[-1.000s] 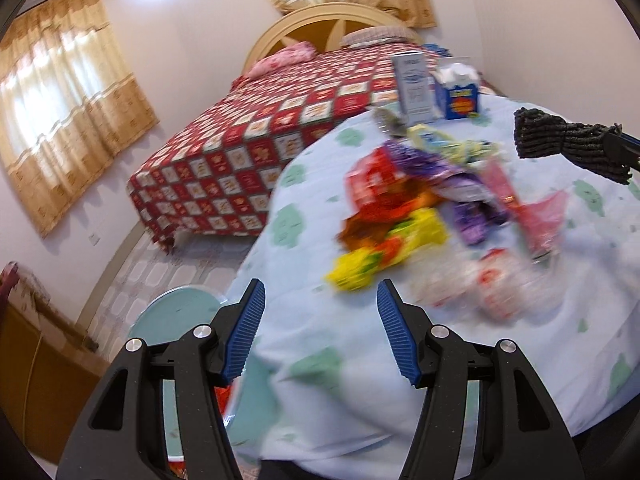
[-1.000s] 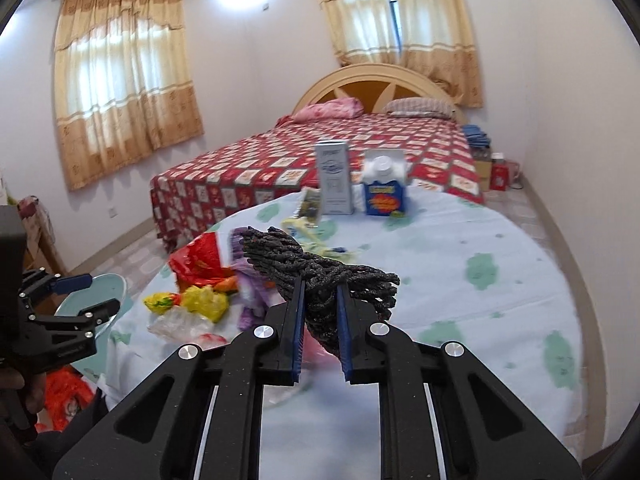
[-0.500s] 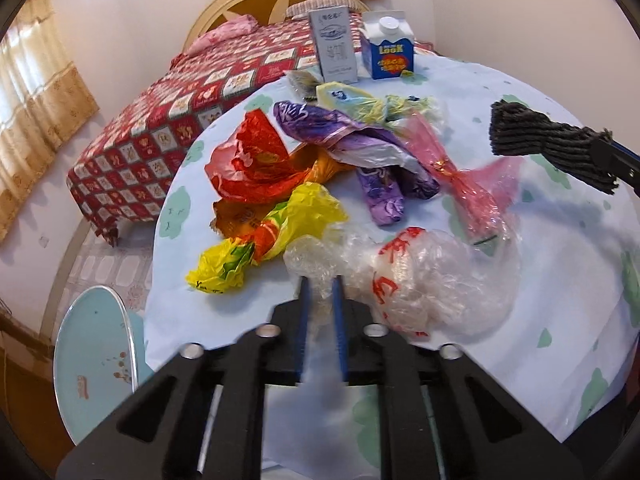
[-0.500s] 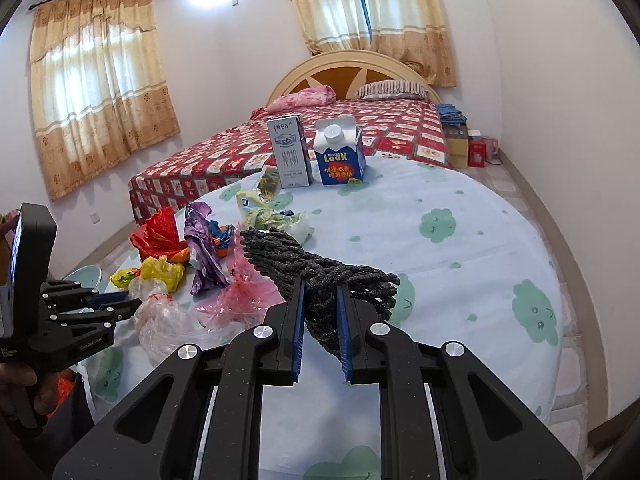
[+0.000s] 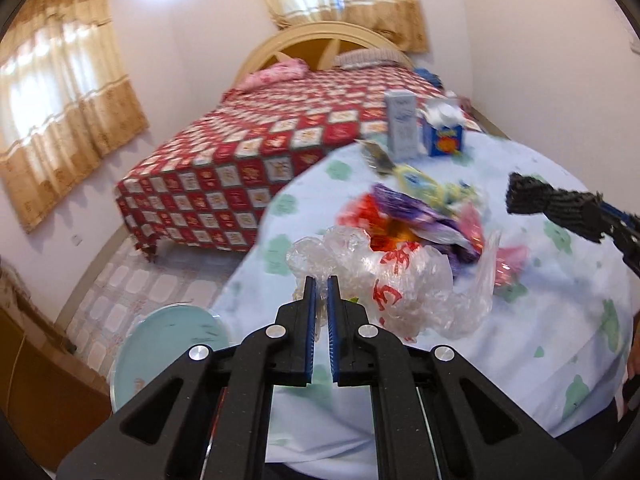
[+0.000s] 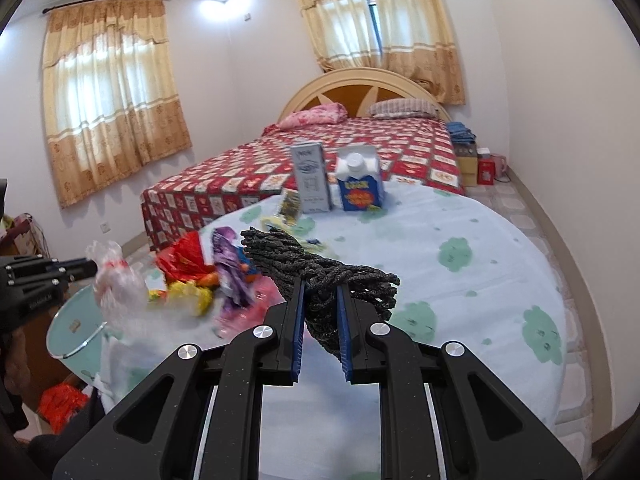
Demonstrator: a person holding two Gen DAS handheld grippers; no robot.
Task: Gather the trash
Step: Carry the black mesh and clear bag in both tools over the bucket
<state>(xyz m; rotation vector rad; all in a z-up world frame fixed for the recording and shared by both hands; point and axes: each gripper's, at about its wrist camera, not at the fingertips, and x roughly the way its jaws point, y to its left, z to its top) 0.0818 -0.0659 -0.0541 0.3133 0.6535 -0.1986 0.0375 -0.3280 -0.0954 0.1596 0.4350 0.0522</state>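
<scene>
The left tool (image 5: 321,280) is pinched narrow on a clear bag (image 5: 404,280) with red print, lifted at the tabletop's (image 5: 560,320) near edge; the right tool (image 6: 320,292) is clamped on a black rag (image 6: 316,268) held above the cloth; just past the bag lies a heap of wrappers (image 5: 416,216), red, purple, yellow and pink; beside the tabletop stands a blue bin (image 5: 168,344); farther back two cartons (image 6: 336,184) stand upright; beyond them, a bed (image 6: 360,148).
</scene>
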